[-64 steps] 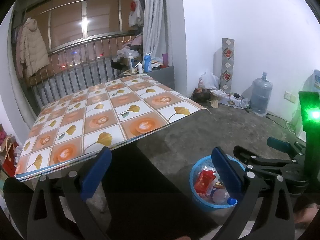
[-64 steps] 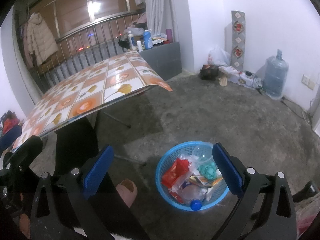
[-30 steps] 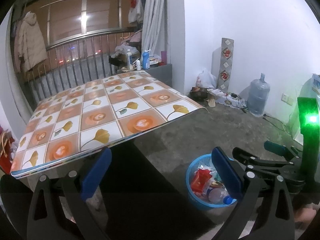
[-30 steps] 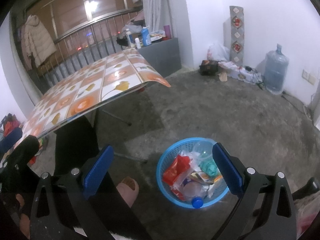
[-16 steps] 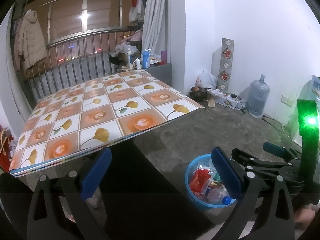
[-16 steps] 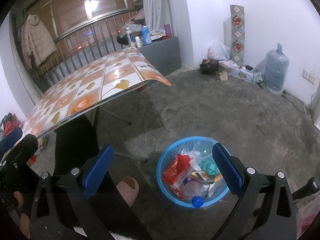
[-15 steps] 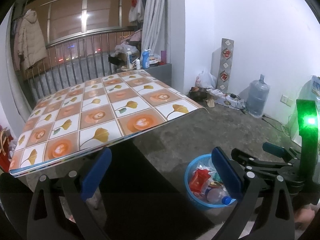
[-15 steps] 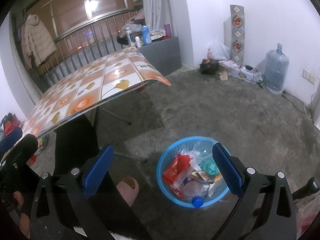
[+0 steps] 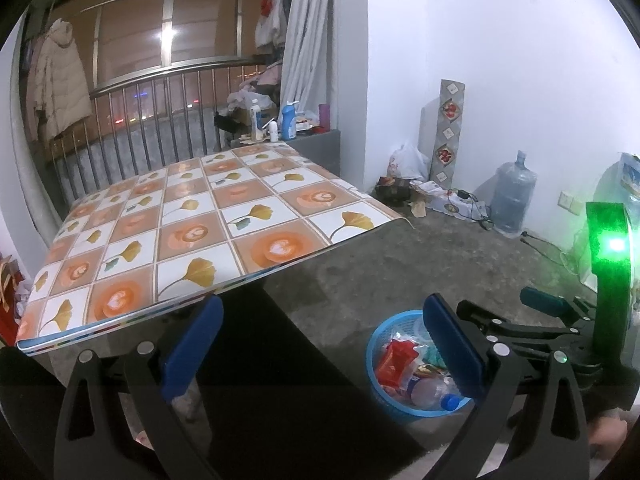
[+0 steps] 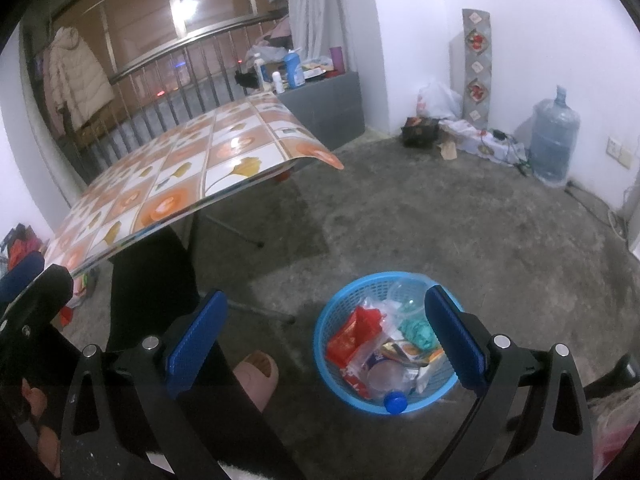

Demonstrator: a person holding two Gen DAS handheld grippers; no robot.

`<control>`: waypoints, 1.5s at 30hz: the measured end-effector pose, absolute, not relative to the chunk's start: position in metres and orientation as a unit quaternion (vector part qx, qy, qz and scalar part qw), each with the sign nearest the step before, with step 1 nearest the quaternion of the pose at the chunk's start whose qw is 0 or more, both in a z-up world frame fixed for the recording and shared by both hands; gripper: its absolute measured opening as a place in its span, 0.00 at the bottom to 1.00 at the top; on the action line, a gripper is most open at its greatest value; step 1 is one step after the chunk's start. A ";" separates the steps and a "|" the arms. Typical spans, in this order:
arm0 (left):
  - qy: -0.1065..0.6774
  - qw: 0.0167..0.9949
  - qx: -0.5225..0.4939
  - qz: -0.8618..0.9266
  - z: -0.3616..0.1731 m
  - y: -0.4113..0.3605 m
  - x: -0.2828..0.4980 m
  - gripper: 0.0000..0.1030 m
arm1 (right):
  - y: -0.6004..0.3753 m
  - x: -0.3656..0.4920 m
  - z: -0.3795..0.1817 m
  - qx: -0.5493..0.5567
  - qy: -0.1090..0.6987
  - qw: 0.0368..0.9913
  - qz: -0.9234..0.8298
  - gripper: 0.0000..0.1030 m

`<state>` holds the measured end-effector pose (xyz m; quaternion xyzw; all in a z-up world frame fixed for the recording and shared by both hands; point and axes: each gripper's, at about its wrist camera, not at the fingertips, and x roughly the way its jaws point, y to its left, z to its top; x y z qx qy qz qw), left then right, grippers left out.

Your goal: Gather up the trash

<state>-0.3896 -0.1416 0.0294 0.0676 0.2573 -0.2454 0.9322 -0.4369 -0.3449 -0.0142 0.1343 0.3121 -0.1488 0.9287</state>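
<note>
Left tongs (image 9: 320, 344): spread, holding nothing, lower centre of frame. Right tongs (image 10: 326, 336): spread, holding nothing, above the floor. Blue basket (image 10: 332, 360): on the concrete floor, lower right of frame, filled with trash: red wrapper (image 10: 352, 336), clear bottle (image 10: 386, 386) with blue cap, plastic cup (image 10: 406, 296). Counter (image 9: 192, 232): patterned cloth, upper left.

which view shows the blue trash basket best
The right wrist view: the blue basket shows nearly whole with its trash visible, only its right side hidden behind the gripper. In the left wrist view, the basket is smaller and half hidden.
</note>
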 end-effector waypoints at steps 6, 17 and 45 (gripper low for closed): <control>0.255 0.933 0.067 -0.245 0.030 -0.140 -0.390 0.95 | -0.345 -0.437 -0.015 0.135 0.312 0.929 -0.149 0.92; 0.251 0.936 0.068 -0.236 0.031 -0.141 -0.392 0.95 | -0.343 -0.439 -0.015 0.129 0.314 0.930 -0.144 0.92; 0.254 0.933 0.067 -0.246 0.033 -0.141 -0.389 0.96 | -0.346 -0.437 -0.016 0.135 0.321 0.926 -0.142 0.92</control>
